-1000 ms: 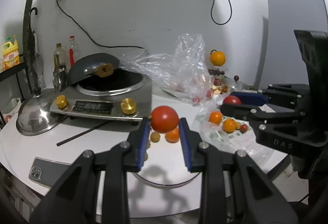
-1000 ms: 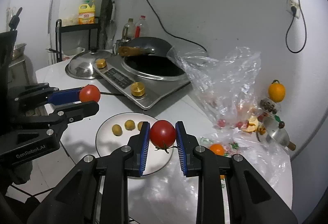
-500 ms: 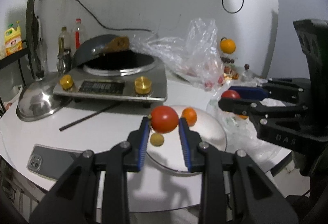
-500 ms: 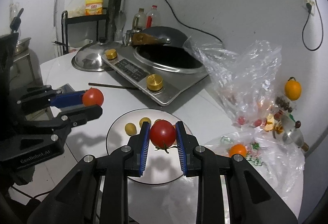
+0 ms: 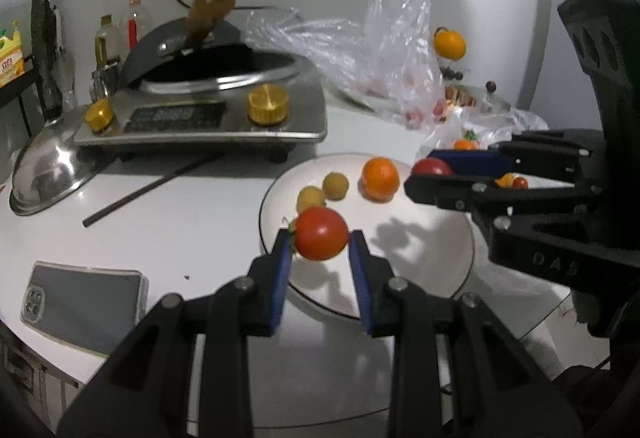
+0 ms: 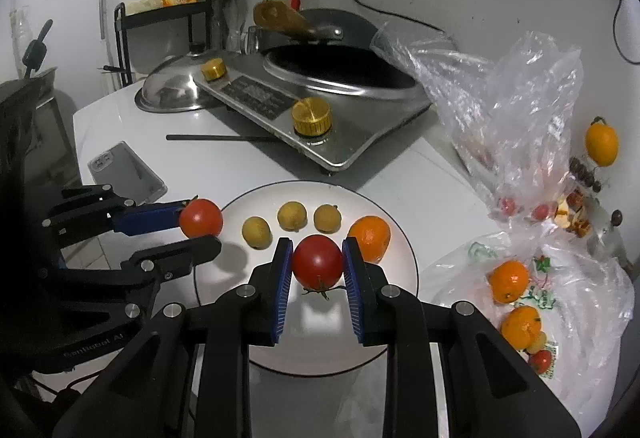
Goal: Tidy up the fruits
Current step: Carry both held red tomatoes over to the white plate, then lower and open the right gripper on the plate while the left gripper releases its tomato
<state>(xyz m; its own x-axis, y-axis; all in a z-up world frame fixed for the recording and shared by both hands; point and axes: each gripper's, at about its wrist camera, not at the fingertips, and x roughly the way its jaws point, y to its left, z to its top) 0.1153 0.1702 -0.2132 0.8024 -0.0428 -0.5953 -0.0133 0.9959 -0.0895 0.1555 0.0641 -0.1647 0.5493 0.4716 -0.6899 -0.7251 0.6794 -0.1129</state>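
Observation:
My left gripper (image 5: 320,246) is shut on a red tomato (image 5: 321,234) and holds it over the left rim of the white plate (image 5: 424,262). My right gripper (image 6: 317,258) is shut on a second red tomato (image 6: 318,262) above the middle of the plate (image 6: 400,197). On the plate lie three small yellow-brown fruits (image 6: 292,215) and an orange (image 6: 370,234). The left gripper with its tomato (image 6: 201,217) also shows in the right wrist view, at the plate's left edge.
An induction cooker with a wok (image 6: 340,77) stands behind the plate. A steel lid (image 6: 172,89), a black chopstick (image 6: 220,137) and a phone (image 6: 126,173) lie to the left. Plastic bags with oranges and small tomatoes (image 6: 520,302) lie to the right.
Both grippers have moved forward and down toward the plate, each still holding its tomato. The plate and its fruits now lie right under them.

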